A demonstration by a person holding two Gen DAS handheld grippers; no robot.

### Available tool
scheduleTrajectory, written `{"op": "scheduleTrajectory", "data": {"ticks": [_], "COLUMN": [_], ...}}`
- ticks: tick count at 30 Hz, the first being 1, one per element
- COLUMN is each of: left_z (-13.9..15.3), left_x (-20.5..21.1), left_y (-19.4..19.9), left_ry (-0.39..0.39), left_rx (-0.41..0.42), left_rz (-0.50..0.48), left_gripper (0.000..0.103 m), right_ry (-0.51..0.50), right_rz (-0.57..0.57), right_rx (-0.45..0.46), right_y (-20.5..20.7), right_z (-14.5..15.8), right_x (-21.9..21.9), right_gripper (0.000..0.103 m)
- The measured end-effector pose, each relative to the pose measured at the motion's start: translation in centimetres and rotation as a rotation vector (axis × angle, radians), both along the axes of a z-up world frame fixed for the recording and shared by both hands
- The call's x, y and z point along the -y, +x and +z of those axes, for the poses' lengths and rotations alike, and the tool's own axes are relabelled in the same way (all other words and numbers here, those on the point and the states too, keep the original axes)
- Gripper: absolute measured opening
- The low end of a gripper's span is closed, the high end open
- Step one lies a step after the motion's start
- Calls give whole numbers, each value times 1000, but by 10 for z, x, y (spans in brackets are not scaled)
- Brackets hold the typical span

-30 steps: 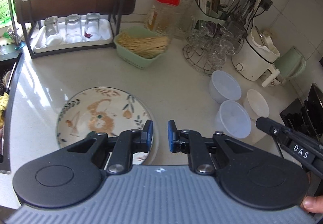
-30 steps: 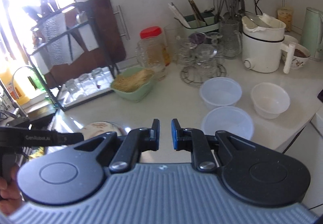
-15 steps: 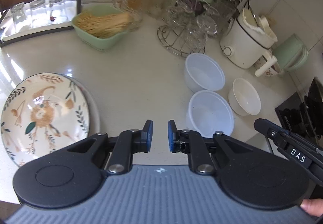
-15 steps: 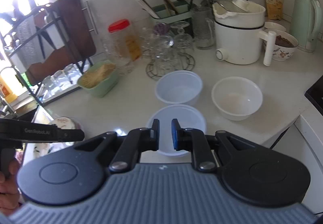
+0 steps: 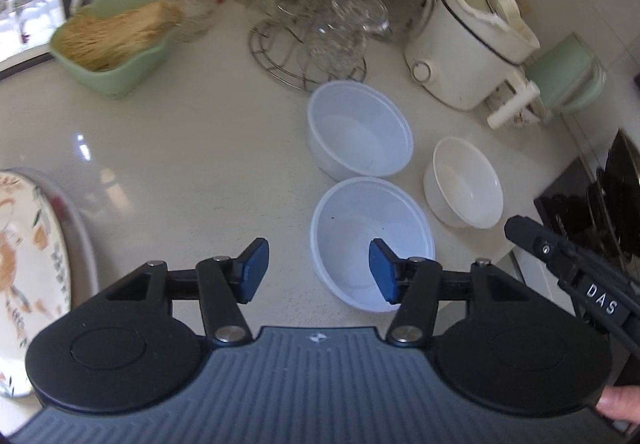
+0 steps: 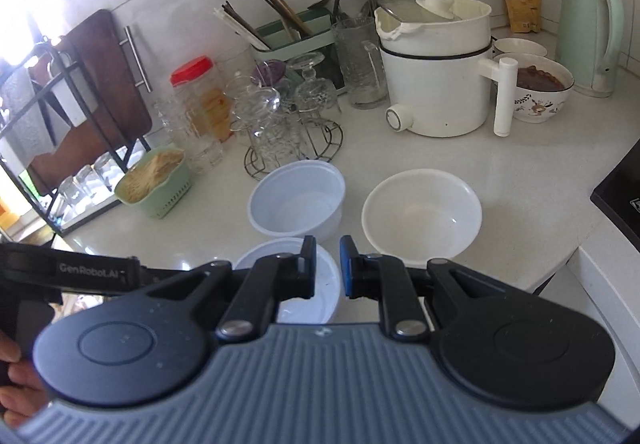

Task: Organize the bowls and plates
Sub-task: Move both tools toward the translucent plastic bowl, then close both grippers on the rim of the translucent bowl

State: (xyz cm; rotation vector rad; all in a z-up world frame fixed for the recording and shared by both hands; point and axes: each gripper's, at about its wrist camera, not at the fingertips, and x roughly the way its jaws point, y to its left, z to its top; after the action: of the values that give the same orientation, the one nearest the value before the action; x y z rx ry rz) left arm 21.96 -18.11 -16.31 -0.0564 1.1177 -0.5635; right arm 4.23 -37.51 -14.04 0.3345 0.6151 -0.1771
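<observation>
Three white bowls stand on the counter: a near bowl (image 5: 356, 232), a far bowl (image 5: 360, 134) and a cream bowl (image 5: 464, 180) to the right. My left gripper (image 5: 316, 270) is open and empty; its right finger sits over the near bowl, its left finger outside the rim. A patterned plate (image 5: 28, 268) lies at the far left. In the right wrist view, my right gripper (image 6: 327, 271) is nearly shut and empty above the near bowl (image 6: 288, 284), with the far bowl (image 6: 298, 200) and cream bowl (image 6: 422, 212) beyond.
A green basket of noodles (image 5: 112, 44), a wire rack of glasses (image 5: 320, 28), a white cooker (image 5: 464, 56) and a green kettle (image 6: 590, 32) line the back. A filled patterned bowl (image 6: 538, 88) stands by the cooker. A black stove (image 6: 622, 192) is at right.
My left gripper moved right from the plate toward the bowls and opened its jaws. My right gripper moved closer to the bowls and stayed nearly shut.
</observation>
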Motion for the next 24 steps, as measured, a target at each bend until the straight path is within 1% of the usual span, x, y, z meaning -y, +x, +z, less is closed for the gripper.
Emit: {"op": "scheduleTrajectory", "data": {"ticks": [3,7,8,9,10,12,14,17,21,23,24], "left_z": [-15,-30,-32,-34,-36,-38,-41,-44,-45,-47,-48], "left_x": [14,32,36,40,43,47,48,50,51,51,50], "left_y": [11,16,15,15,14,17,20,23,24,23,22], "left_ry": [14,10,15,27,39,49,49,54,61,64,64], "left_rx": [-24,-75,-71,-63,-55,-60,-75,-84,-90,-94,-95], "left_rz": [-32,-54,-62,-67,-69,-61,-55,-52,-64,-64,-57], "left_gripper": [61,60,60,60,60,58,51,45,40,34,33], "right_ry": [1,7,18,26,31,40,48,55,67,58,50], "right_rz": [13,37,51,59,61,68,79,78,71,79,74], "right_rx": [-13,-34,-42,-53,-59,-62,-67,-85,-115,-124,-127], "right_y": [7,15,18,20,22,26,30,35,43,46,46], "right_z": [-9,-18,-20,-22,-24,-28,-32,-41,-51,-54,-56], "right_x": [4,8,9,9,10,10,9,6,3,1,-1], "right_gripper": [17,17,17,18,24,30,30,30,30,30,30]}}
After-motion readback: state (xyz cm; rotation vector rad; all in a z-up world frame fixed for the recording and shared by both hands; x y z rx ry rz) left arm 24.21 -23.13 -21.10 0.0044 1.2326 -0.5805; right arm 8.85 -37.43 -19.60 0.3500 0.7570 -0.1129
